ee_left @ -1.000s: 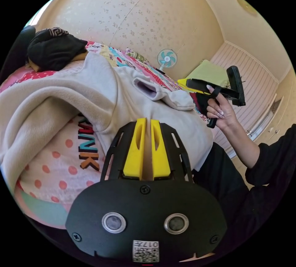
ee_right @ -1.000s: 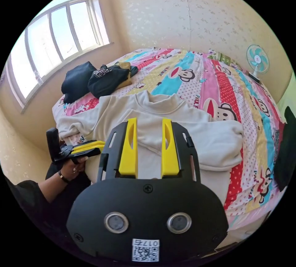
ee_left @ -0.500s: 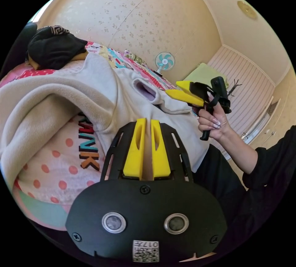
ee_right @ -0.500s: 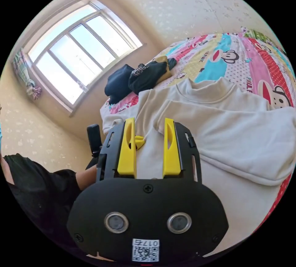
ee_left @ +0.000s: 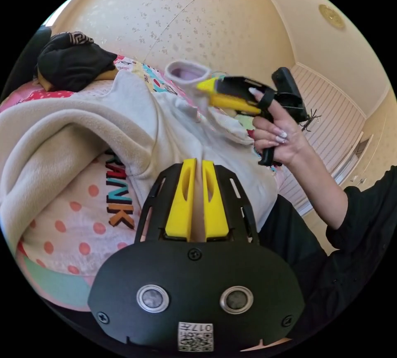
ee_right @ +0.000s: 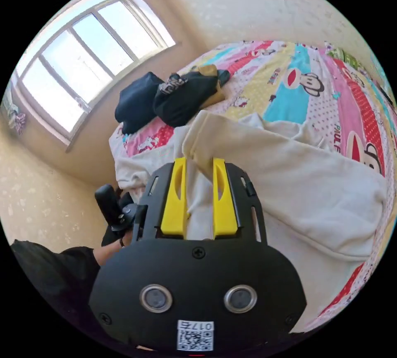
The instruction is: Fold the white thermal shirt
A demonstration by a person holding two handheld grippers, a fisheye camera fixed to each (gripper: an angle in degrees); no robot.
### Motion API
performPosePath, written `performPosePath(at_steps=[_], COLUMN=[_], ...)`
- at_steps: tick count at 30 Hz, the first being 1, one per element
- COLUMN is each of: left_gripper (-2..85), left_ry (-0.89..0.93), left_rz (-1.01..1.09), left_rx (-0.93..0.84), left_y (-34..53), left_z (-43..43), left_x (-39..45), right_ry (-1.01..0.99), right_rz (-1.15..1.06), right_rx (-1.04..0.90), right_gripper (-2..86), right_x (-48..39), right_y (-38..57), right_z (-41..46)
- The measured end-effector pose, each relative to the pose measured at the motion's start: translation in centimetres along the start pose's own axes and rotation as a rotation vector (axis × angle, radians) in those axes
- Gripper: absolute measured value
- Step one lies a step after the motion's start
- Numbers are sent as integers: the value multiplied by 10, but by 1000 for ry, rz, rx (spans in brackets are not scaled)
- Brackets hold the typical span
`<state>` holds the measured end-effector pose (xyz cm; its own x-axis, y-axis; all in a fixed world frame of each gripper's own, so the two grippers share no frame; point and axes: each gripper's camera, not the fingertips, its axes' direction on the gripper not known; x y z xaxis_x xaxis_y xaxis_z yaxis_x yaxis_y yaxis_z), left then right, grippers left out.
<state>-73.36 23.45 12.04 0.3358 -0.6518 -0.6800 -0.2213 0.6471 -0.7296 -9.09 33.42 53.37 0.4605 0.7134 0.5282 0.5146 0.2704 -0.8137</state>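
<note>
The white thermal shirt (ee_right: 314, 192) lies on the bed (ee_right: 289, 85); the right gripper (ee_right: 198, 168) clamps its sleeve cuff (ee_left: 188, 73), the left gripper (ee_left: 195, 168) pinches its hem.

The white shirt (ee_right: 289, 184) is thick and soft, spread over the bed with one sleeve folded across the body. Its cuff (ee_left: 186, 73) is lifted off the fabric, open end showing a pale lilac inside. The near edge (ee_left: 74, 134) bunches in a heavy roll.
</note>
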Motion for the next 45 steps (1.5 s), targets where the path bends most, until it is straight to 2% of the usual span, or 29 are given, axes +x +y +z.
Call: performPosePath(at_steps=[4,5,7,8,9,10,14,16,18,19,21,24,26,28,29,30,32,34,35,36,37,39,40,42,43,45], left_gripper=[42,44,47,43,44,47,106,127,167,173,178,130,82,46,36,34,34,35,34,34,34,36,37,39,39,51], left_ry=[21,35,47,24,-35,-71,-411,-465,-421,-403,-252,-29,-105,-198,-280,-434,-615,-530,-386,-276,-245,-249,-251,-199,-172,-61], left_rz=[-13,-31,-84,-120,-126,-135,-399,-581,-854,-914,-1119,-1200,-1247,-1083,-905,-781,-665,-728,-886,-879,-805,-429,-351,-81,-24,148], left_rx=[12,16,1,-7,46,88,451,569,640,644,616,663,621,650,688,707,726,692,696,748,770,735,707,577,545,403], left_y=[-5,-7,-11,-12,-12,-11,22,48,82,90,110,112,100,73,52,36,18,10,10,0,-12,-76,-93,-143,-151,-165], left_z=[-12,-18,-31,-47,-73,-89,-221,-269,-309,-315,-317,-306,-313,-334,-353,-367,-375,-367,-361,-352,-346,-307,-291,-206,-182,-73], left_x=[-9,-14,-18,-18,-13,-11,-13,-31,-72,-84,-133,-175,-172,-148,-123,-94,-68,-84,-97,-91,-82,-14,7,87,105,161], right_ry=[-184,-174,18,92,267,449,333,363,416,458,522,626,686,738,747,757,760,747,740,714,665,577,555,549,527,482], right_rz=[-9,-6,37,59,93,116,121,109,88,75,55,23,0,-14,-16,-20,-18,-11,-6,5,14,45,98,199,262,326], right_rx=[259,301,449,456,397,209,204,223,232,230,224,227,236,247,249,250,250,248,250,266,305,417,487,536,563,613], right_gripper=[122,119,106,101,86,70,43,36,32,31,29,27,27,28,28,28,29,29,29,28,26,20,16,13,12,11], right_x=[21,23,33,37,49,70,91,86,76,69,59,41,30,20,18,15,13,11,11,11,10,8,8,13,19,29], right_y=[41,47,71,74,76,70,67,66,66,64,61,57,57,55,54,53,49,44,43,43,47,64,79,102,121,151], right_z=[-30,-36,-51,-49,-34,2,17,29,38,45,56,73,81,88,89,92,93,91,89,82,69,38,19,-3,-16,-30])
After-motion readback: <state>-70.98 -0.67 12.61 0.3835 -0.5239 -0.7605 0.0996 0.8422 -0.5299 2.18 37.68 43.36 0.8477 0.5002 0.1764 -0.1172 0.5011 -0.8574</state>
